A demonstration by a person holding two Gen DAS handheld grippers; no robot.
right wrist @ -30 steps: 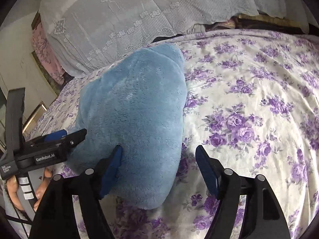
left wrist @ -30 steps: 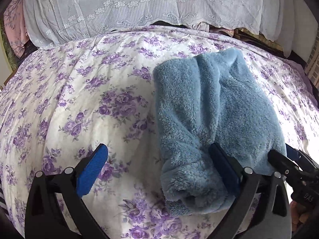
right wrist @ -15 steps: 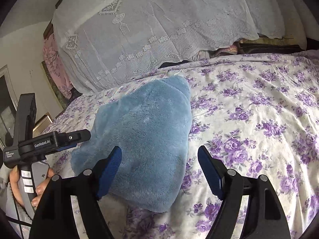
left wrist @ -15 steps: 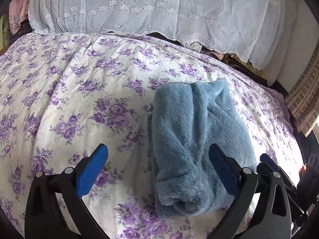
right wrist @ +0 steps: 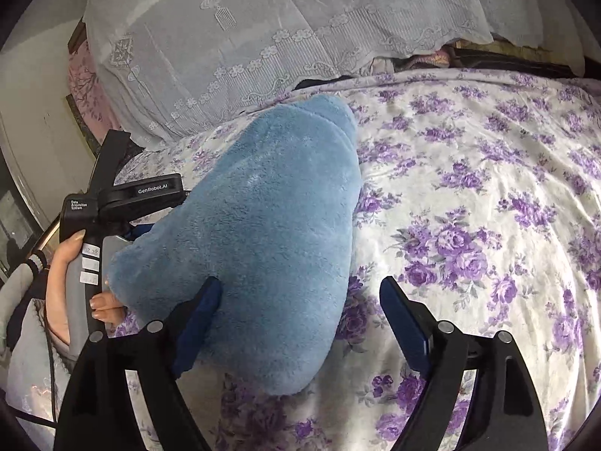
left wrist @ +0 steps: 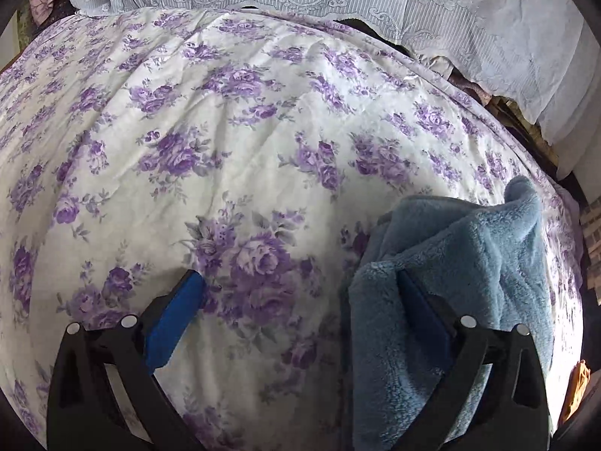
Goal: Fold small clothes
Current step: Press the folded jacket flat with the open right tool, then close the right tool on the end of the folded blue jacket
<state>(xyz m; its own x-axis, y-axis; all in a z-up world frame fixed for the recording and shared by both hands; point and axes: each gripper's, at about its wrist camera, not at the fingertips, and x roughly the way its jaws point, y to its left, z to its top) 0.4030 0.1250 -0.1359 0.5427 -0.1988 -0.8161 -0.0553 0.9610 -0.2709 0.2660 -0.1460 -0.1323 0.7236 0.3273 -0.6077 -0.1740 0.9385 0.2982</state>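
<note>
I had both sets of fingers spread wide over the bed and gripping nothing. The right gripper (right wrist: 298, 314), its fingers just having opened further, straddled the near end of the one blue fleece garment (right wrist: 259, 233); its left pad sat against the pile. The left gripper (left wrist: 300, 319) hung beside the garment, which lay to its right. The fleece's long axis ran away toward the single lace cover (right wrist: 285, 26) beyond the floral bedspread (right wrist: 469, 195).

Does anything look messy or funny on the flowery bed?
Only a little: the fluffy blue fleece garment lies folded but lumpy, with one corner poking up at its far end. The purple-flowered white bedspread looks lightly wrinkled; nothing is spilled or torn.
</note>
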